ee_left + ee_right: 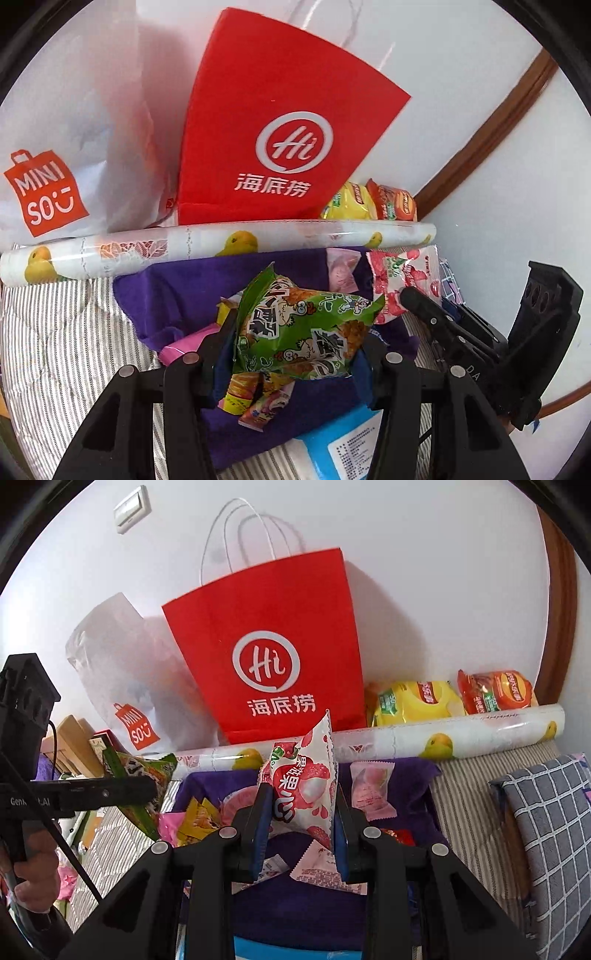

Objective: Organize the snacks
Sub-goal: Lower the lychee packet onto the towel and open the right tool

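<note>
The left gripper (295, 354) is clamped on a green packet (299, 332), held above a purple cloth (177, 295). The right gripper (301, 827) pinches a pink-and-white sweet bag (306, 786) upright over the same cloth, where small sweets (192, 818) lie scattered. The cloth is spread on a grey striped cover (62, 332), seemingly a bed, though the edges are hard to read. A printed roll (221, 243) lies across the back of it. Behind the roll a red paper bag (266, 653) and a white Miniso bag (129, 686) lean on a white wall (424, 572), with a yellow pack (413, 701) and an orange pack (495, 694) beside them. A checked pillow (546, 830) sits at the right.
</note>
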Tool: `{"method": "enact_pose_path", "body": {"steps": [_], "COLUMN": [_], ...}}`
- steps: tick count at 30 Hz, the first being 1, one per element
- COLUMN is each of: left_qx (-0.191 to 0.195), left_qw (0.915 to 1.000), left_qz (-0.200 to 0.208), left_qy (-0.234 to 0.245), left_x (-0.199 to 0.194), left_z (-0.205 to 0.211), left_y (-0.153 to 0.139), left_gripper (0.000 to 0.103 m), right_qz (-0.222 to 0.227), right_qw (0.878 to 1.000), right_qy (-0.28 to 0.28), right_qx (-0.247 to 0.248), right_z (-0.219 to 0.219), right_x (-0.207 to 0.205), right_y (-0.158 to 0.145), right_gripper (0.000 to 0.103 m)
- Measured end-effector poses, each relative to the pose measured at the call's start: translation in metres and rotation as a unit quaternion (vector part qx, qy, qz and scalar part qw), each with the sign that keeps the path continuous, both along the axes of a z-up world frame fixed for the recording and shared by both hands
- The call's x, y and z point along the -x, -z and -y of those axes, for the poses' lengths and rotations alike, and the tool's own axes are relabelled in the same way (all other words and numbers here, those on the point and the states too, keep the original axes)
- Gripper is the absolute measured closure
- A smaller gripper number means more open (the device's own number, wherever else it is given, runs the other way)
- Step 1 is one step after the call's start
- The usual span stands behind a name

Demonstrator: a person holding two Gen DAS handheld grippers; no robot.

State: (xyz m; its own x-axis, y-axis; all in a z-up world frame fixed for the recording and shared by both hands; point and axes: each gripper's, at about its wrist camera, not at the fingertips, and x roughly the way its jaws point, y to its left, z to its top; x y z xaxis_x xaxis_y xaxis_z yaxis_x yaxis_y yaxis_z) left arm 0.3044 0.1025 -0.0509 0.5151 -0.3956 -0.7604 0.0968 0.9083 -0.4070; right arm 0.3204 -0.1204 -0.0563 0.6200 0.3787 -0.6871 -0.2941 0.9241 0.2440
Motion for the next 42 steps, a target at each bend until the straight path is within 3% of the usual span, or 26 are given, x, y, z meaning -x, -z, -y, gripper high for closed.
{"method": "enact_pose_path", "body": {"steps": [20,27,42], "left_qx": [0.015,0.022,-0.018], "left_qw": [0.9998,0.9992,0.9979], "left_qz": [-0.009,-0.032,-0.062], "left_qy": [0.007,0.013,0.006], "left_x": [-0.020,-0.028,-0.034], "left_z": [0.015,0.024,0.032], "left_y": [0.027,0.045,0.066], "left_gripper": [0.052,0.052,0.052], "right_qz": [-0.069,-0.077,-0.076], "right_qw": [0.997,0.997,0.997], "right_qy": [-0.021,-0.021,-0.003], "right_qx": [0.006,0.007,0.015], "right_z": [0.000,0.001,0.012], "right_x": [-0.014,-0.014,-0.017], "right_y": [0.052,0.057,0.057], "right_gripper": [0.073,0.073,0.073]}}
